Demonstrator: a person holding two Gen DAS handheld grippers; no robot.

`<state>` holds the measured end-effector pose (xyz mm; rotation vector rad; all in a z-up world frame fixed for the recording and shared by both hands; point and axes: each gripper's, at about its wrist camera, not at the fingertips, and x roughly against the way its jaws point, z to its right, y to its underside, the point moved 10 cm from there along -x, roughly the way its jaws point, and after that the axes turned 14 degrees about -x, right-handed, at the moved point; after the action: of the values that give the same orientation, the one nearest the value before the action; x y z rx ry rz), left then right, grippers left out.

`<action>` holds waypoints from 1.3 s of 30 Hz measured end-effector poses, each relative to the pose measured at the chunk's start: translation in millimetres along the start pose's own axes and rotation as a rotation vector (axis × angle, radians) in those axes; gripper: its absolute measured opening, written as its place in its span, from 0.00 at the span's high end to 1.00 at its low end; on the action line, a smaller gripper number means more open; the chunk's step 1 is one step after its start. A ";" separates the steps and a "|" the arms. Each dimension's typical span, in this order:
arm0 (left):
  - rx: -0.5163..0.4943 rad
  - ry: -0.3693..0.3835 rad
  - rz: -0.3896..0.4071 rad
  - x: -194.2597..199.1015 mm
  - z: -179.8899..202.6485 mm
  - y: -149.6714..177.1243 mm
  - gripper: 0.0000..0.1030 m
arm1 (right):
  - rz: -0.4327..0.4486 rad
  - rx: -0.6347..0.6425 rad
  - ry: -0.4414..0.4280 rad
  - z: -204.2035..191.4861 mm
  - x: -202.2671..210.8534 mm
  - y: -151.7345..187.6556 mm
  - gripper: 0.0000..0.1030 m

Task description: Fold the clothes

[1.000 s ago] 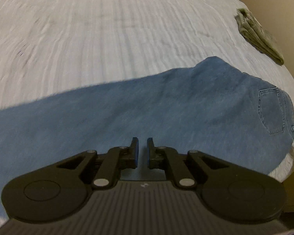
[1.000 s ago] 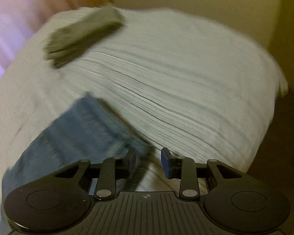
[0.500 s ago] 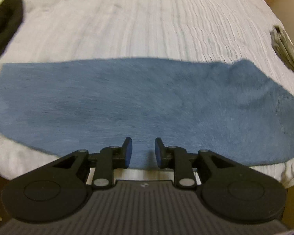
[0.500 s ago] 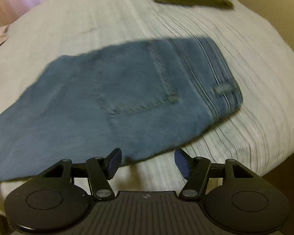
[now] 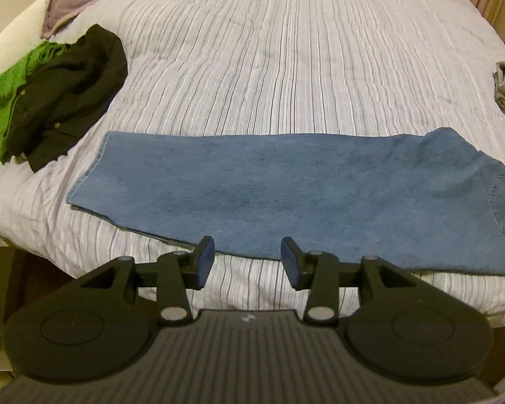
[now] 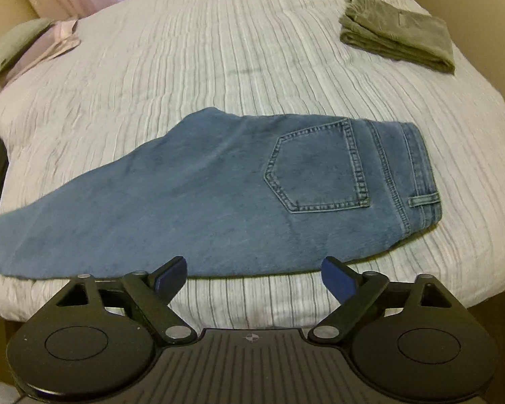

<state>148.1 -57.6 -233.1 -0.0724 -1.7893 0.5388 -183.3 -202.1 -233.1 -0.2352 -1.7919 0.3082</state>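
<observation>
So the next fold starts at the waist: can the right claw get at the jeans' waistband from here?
Probably yes: the right claw, opening and empty, hovers near the jeans, with nothing over the waistband.

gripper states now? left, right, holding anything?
Left gripper: jaws opening, nothing between them, jeans lie flat on the bed.
Right gripper: jaws opening wide, nothing held.

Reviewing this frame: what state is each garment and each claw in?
Jeans: folded lengthwise, flat on the bed, pocket up.
Olive garment: folded.
Black garment: crumpled, unfolded, on a green garment.
Left claw: opening, holding nothing.
Right claw: opening, holding nothing.
</observation>
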 end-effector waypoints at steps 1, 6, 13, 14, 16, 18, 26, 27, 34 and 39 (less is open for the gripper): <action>-0.003 -0.001 0.006 3.5 1.2 -0.7 0.58 | 0.005 0.001 0.007 -0.5 2.8 0.5 0.01; -0.038 -0.008 0.026 14.2 13.3 -5.3 0.55 | 0.005 -0.013 0.011 -0.2 5.4 4.0 0.01; -0.121 -0.012 0.036 23.5 34.6 -7.1 0.50 | -0.001 -0.035 0.039 7.3 12.1 14.1 0.01; -0.132 -0.011 0.036 24.5 37.9 -6.7 0.50 | -0.004 -0.040 0.044 9.6 13.0 15.4 0.01; -0.154 -0.004 0.036 26.0 45.5 -5.9 0.48 | -0.010 -0.052 0.053 14.6 14.8 17.4 0.01; -0.173 0.004 0.033 27.0 51.9 -5.0 0.48 | -0.013 -0.065 0.060 19.7 16.6 19.6 0.01; -0.242 0.027 0.016 25.9 71.4 -2.2 0.47 | -0.026 -0.087 0.078 28.2 21.0 31.5 0.01; -0.250 0.029 0.016 25.6 73.0 -2.4 0.47 | -0.029 -0.089 0.080 28.5 21.3 32.9 0.01; -0.286 0.046 0.010 22.2 85.7 -3.7 0.47 | -0.031 -0.098 0.090 32.8 20.1 37.1 0.01; -0.296 0.046 0.005 18.6 86.8 -6.2 0.47 | -0.033 -0.094 0.087 30.4 18.1 35.2 0.01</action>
<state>63.5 -84.9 -230.1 -0.2914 -1.8124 0.2705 -217.3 -165.6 -234.9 -0.2809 -1.7240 0.1881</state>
